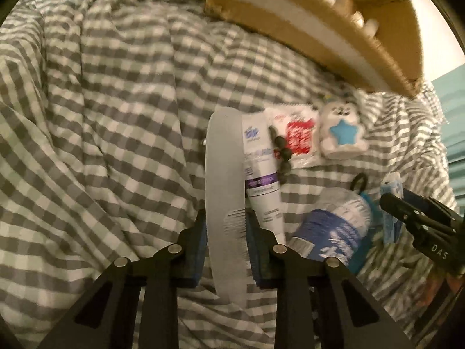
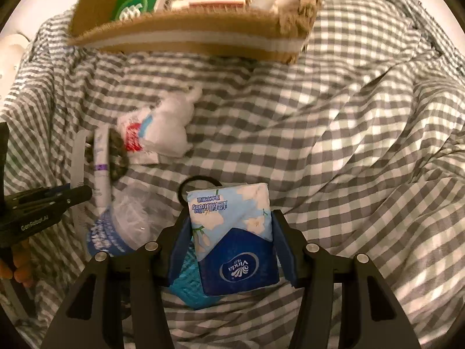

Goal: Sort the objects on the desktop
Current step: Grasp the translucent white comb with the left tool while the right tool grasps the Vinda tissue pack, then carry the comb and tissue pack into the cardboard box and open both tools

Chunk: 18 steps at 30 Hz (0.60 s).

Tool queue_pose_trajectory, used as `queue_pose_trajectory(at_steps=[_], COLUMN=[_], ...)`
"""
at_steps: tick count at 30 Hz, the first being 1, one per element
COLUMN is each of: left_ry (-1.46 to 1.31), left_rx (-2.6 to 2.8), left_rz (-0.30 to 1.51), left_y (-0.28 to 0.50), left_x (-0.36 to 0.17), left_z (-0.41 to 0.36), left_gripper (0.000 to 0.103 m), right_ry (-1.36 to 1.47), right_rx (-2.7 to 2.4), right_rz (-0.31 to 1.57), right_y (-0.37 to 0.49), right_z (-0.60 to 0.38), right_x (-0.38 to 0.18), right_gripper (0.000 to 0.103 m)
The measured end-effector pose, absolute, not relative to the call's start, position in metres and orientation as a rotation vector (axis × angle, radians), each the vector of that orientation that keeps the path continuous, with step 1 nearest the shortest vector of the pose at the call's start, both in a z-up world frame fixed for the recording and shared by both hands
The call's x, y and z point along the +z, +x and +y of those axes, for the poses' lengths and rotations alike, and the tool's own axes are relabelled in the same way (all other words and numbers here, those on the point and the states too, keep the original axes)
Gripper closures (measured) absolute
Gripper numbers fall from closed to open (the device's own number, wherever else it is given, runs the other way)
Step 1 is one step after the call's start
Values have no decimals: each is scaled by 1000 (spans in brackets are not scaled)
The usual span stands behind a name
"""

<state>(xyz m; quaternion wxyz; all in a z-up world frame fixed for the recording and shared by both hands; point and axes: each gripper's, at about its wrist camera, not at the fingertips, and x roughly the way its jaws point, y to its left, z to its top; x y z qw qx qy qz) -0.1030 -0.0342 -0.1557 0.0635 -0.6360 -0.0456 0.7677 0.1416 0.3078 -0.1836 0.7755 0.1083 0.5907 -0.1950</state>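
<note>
While both grippers point down at the checked cloth [image 1: 101,145], each one's got something between its pads. The left gripper [image 1: 226,250] has a grey comb [image 1: 223,174] standing up between its blue pads [image 1: 195,261]; the comb looks pinched, though the picture's blurry so I wouldn't swear how tight. The right gripper [image 2: 229,247] is clamped on a blue tissue pack [image 2: 235,232], pads [image 2: 283,247] pressed against both sides.

Rest of the clutter sits in a little heap on the cloth, between the two grippers. A white tube [image 1: 261,168] with a purple band lies just beside the comb, a string of dark beads [image 1: 280,151] across it. Next to that there's a red and white sachet [image 1: 296,136], then a white plush [image 1: 340,131] with a blue star on its belly. A crumpled water bottle [image 1: 334,229] with a blue label lies nearer the grippers, and a black hair tie [image 2: 197,181] peeks out behind the tissue pack. Something teal [image 2: 189,288] is under the pack too, can't tell what.

Up at the far end sits a cardboard box [image 2: 186,36], already holding a green packet [image 2: 133,7] and some white stuff too blurred to name.
</note>
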Motion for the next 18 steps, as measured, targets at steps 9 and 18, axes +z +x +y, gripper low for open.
queue_pose_trajectory(at_steps=[9,18], left_ry=[-1699,-1347], left_rx=[2456,2570], left_rz=[-106,13], left_y=[-107,-122], left_x=[-101,-45], left_z=[-23,1], left_gripper=[78,78], right_ry=[206,161], right_rx=[-358,-282], right_rz=[1124,986], right_y=[145,161], right_z=[323,334], right_x=[-130,-90], right_gripper=[50,50])
